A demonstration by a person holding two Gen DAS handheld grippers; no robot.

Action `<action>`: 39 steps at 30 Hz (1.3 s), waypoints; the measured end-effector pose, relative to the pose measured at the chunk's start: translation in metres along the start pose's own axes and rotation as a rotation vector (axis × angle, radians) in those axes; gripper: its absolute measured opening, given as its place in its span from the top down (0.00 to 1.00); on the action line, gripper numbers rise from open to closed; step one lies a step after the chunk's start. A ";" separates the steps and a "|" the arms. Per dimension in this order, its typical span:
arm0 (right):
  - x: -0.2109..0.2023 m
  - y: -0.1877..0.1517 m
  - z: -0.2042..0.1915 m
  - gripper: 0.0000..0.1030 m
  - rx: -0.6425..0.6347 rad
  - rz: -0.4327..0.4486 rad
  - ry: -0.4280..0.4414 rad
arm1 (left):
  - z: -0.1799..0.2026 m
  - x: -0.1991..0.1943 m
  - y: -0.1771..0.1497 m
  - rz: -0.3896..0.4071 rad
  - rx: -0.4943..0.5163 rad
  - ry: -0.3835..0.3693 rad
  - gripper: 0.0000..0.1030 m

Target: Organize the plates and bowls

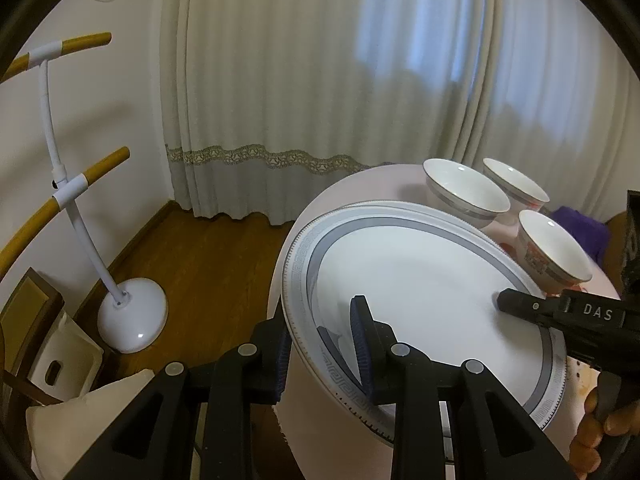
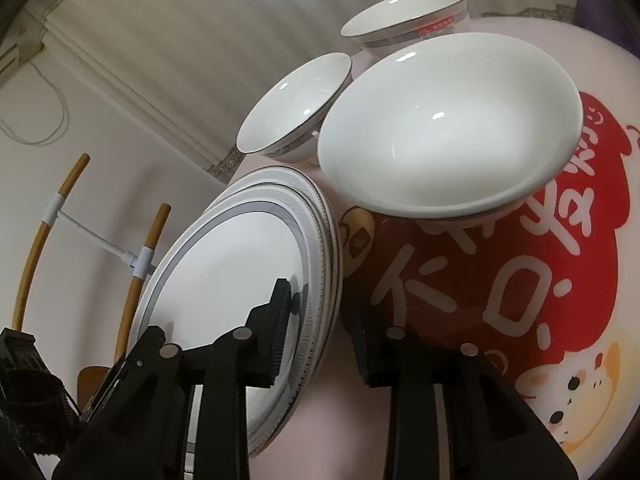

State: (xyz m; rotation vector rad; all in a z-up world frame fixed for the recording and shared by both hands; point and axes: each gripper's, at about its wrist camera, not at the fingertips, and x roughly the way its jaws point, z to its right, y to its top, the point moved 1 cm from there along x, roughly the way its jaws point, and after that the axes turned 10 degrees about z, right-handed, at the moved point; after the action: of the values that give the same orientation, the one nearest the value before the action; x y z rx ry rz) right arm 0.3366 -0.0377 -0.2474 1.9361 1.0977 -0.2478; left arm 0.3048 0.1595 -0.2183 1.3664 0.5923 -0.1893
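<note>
A stack of white plates with grey patterned rims (image 1: 420, 280) lies at the table's near left edge. It also shows in the right wrist view (image 2: 240, 272). My left gripper (image 1: 320, 348) is open and straddles the stack's near rim, one finger (image 1: 362, 344) over the top plate. My right gripper (image 2: 320, 340) is open and straddles the opposite rim; its finger (image 1: 520, 304) rests on the top plate. Three white bowls stand beyond: a near one (image 1: 554, 248) (image 2: 448, 128), a grey-banded one (image 1: 466, 194) (image 2: 296, 108), and a far one (image 1: 514, 186) (image 2: 404, 16).
The round table carries a pink cloth (image 2: 500, 280) with a red cartoon print. A white and wood stand (image 1: 76, 196) is on the wooden floor at left, with a cushion (image 1: 92, 420) near it. Curtains (image 1: 320, 80) hang behind. A purple cloth (image 1: 580, 228) lies at far right.
</note>
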 end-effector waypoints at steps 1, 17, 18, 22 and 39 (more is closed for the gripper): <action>0.000 0.000 0.000 0.70 0.001 0.000 0.002 | 0.000 0.001 -0.001 0.002 0.002 0.001 0.76; -0.001 0.000 -0.001 0.76 -0.006 0.007 0.027 | -0.002 0.018 -0.004 -0.004 -0.005 0.020 0.74; -0.001 0.000 -0.001 0.75 -0.005 0.007 0.027 | -0.002 0.018 -0.005 -0.004 -0.006 0.021 0.74; 0.000 0.000 0.000 0.74 0.000 0.007 0.021 | 0.001 0.020 -0.005 -0.001 0.007 0.028 0.75; -0.006 -0.001 -0.006 0.70 -0.071 -0.002 -0.030 | 0.006 0.003 0.002 -0.015 0.013 0.011 0.51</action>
State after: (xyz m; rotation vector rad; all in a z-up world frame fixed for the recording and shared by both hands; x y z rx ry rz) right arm 0.3305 -0.0364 -0.2409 1.8631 1.0742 -0.2354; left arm 0.3095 0.1546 -0.2176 1.3762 0.6118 -0.1979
